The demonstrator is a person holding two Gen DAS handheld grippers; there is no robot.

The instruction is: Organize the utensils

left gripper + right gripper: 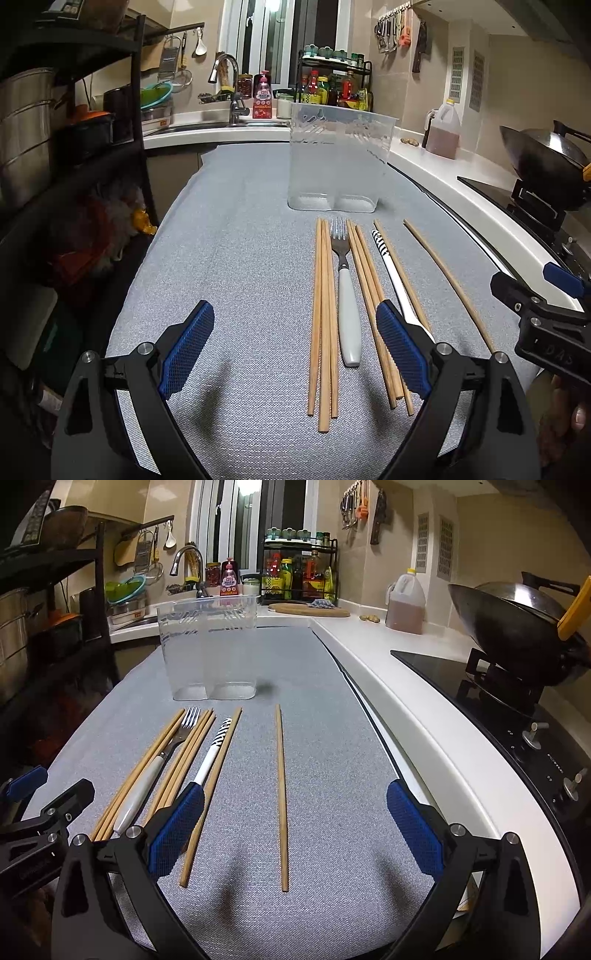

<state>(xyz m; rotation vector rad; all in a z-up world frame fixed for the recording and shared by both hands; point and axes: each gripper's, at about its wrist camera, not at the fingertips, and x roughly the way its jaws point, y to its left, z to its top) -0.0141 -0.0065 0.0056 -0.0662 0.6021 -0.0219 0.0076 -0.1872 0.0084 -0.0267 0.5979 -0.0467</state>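
Several wooden chopsticks (324, 314), a fork with a white handle (347, 295) and a white utensil with a zebra-striped end (384, 254) lie side by side on the grey mat (240, 240). One chopstick (281, 794) lies apart on the right. A clear two-compartment plastic holder (338, 158) stands upright behind them, empty. My left gripper (295, 350) is open above the near ends of the left chopsticks and fork. My right gripper (295, 834) is open, straddling the lone chopstick. The fork (162, 760) and holder (208, 646) also show in the right wrist view.
A white counter (388, 686) runs along the right of the mat, with a stove and wok (517, 627) beyond it. An oil jug (404, 605), a spice rack (299, 572) and a sink with tap (229, 88) stand at the back. A dark shelf rack (74, 147) stands left.
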